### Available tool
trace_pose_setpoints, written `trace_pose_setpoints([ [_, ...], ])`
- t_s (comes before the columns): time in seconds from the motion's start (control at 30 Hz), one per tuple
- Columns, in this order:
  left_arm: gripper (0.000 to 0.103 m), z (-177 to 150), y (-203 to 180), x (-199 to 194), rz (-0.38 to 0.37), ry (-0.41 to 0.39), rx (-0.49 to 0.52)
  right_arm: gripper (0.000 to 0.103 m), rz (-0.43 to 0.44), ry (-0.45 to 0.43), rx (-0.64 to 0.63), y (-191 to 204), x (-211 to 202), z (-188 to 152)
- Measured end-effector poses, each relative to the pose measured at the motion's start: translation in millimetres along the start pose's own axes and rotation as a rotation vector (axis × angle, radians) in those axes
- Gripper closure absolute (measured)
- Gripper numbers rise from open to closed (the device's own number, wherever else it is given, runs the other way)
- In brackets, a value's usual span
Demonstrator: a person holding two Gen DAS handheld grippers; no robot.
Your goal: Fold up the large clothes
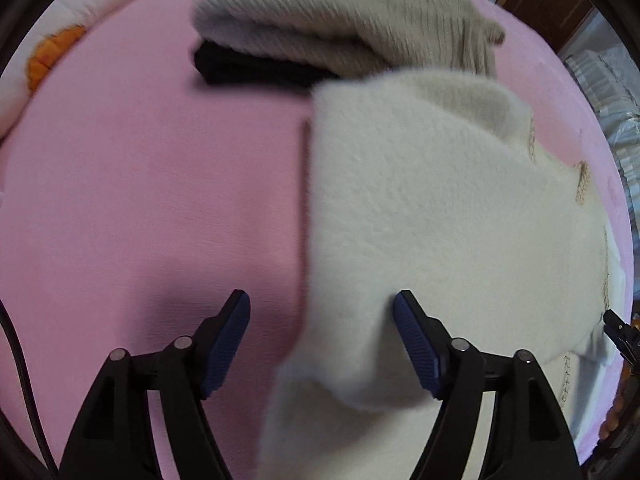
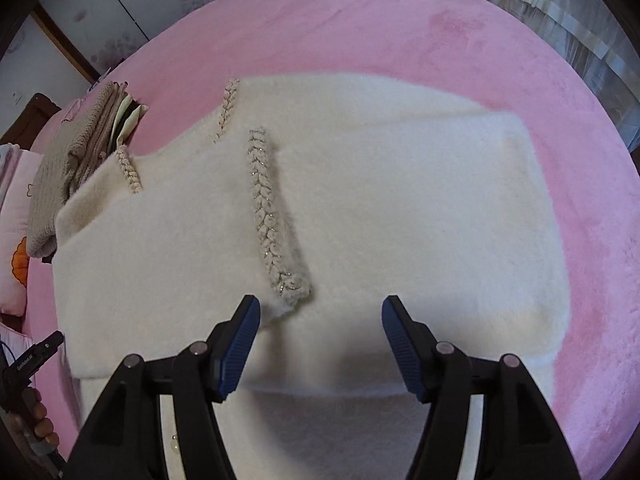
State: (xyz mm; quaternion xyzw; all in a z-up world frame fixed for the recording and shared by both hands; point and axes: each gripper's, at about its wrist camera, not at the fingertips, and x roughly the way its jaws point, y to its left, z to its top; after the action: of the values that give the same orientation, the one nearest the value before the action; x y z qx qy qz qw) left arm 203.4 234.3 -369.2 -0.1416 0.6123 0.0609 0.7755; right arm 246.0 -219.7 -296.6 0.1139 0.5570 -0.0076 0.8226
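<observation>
Cream sweater [image 2: 360,208] folded flat on pink blanket [image 2: 400,32]
Both grippers, left [image 1: 320,340] and right [image 2: 320,344], released above it; folded stack [image 1: 340,24] touches its far edge.

The fluffy cream-white knit garment [image 2: 400,208] has a soft, fuzzy nap and rough braided trim [image 2: 266,208] with a faint metallic glint. The pink bed cover [image 2: 360,28] is matt plush cloth. The folded beige sweater [image 1: 340,12] is ribbed knit — coarser. Both grippers' blue pads [image 2: 240,348] are grooved, on matt black plastic.
</observation>
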Motion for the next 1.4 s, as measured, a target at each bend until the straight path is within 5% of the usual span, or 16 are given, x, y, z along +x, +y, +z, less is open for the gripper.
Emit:
trace_pose_setpoints([
  [0.1,0.031,2.9,-11.7,11.0,0.015,0.022,0.005,0.04,-0.017,-0.03,-0.043,5.7,3.9,-1.9],
  [0.13,0.048,3.9,-16.0,9.7,0.017,0.011,0.022,0.046,-0.024,-0.038,-0.068,10.5,6.6,-1.9],
  [0.2,0.08,6.1,-25.3,3.4,0.032,-0.008,0.067,0.082,-0.002,-0.011,-0.117,19.9,12.0,-3.9],
  [0.23,0.09,6.6,-27.9,-1.8,0.073,-0.026,0.091,0.084,-0.028,-0.012,-0.129,24.6,10.3,-4.9],
  [0.3,0.092,7.6,-25.1,-10.9,0.082,-0.049,0.109,0.087,-0.02,-0.023,-0.114,27.7,-1.6,-7.5],
  [0.5,0.093,14.8,-16.0,1.4,0.105,-0.058,0.168,0.088,-0.029,0.032,-0.081,24.7,9.5,-35.5],
  [0.6,0.091,11.3,-31.8,5.2,0.181,-0.065,0.253,0.086,-0.073,0.014,-0.105,32.6,6.7,-32.9],
  [0.7,0.077,9.8,-42.1,-9.2,0.248,-0.105,0.271,0.08,-0.143,-0.036,-0.148,46.3,-7.9,-30.0],
  [0.77,0.067,6.2,-46.2,-31.9,0.305,-0.189,0.247,0.066,-0.164,-0.098,-0.192,60.8,-22.7,-31.1],
  [0.83,0.055,2.0,-53.6,-55.2,0.269,-0.27,0.22,0.061,-0.13,-0.146,-0.24,76.5,-35.2,-34.2],
  [0.9,0.055,1.8,-71.0,-68.0,0.199,-0.314,0.215,0.061,-0.074,-0.18,-0.305,103.0,-40.4,-36.8],
  [1.0,0.055,8.4,-101.7,-61.3,0.102,-0.308,0.256,0.061,0.033,-0.196,-0.378,140.9,-31.4,-37.0],
  [1.17,0.055,19.3,-135.7,-14.0,0.055,-0.27,0.272,0.061,0.086,-0.197,-0.453,177.3,12.0,-26.2],
  [1.4,0.055,45.6,-109.5,10.2,0.046,-0.245,0.21,0.065,-0.158,-0.246,-0.301,105.3,38.8,16.3],
])
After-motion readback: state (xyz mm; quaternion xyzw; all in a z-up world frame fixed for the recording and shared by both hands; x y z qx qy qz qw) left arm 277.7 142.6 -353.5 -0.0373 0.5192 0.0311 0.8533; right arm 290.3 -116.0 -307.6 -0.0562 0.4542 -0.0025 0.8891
